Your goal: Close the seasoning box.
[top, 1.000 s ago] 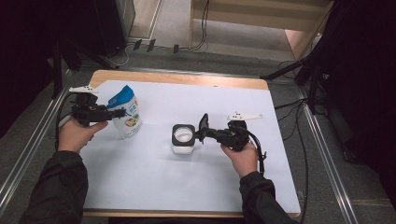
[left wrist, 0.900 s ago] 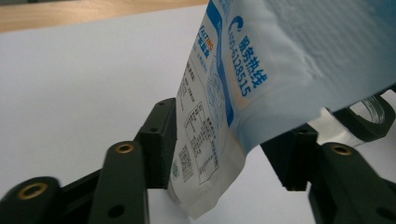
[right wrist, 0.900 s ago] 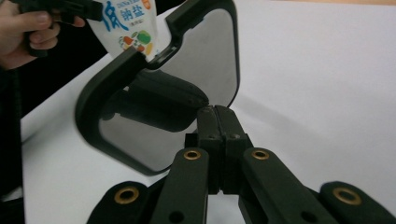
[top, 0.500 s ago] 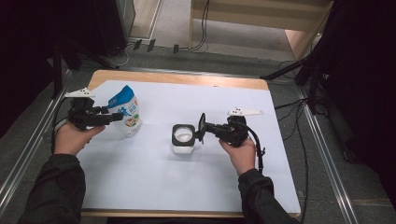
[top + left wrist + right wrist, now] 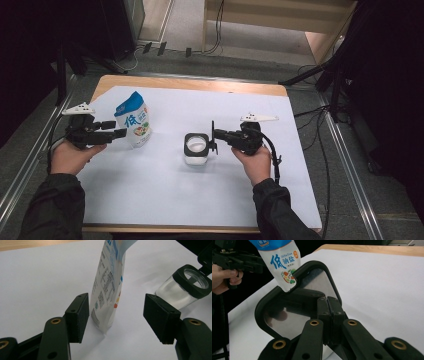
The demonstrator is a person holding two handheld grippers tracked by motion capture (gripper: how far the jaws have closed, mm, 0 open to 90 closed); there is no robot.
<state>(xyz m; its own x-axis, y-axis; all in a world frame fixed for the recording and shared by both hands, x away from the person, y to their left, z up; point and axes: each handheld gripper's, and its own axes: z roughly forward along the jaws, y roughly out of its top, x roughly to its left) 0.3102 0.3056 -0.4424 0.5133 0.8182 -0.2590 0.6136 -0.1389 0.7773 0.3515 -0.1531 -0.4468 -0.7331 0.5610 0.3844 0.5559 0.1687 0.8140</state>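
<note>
White paper covers the table, and the salt pouch stands upright near its left edge, tall axis vertical. Left gripper has just been opening: its jaws stand wide either side of the pouch's thin edge, pads off it. Right gripper, well apart, is pinched tight on the jar's flip lid; the jar stands mid-table, open paper all around.
</note>
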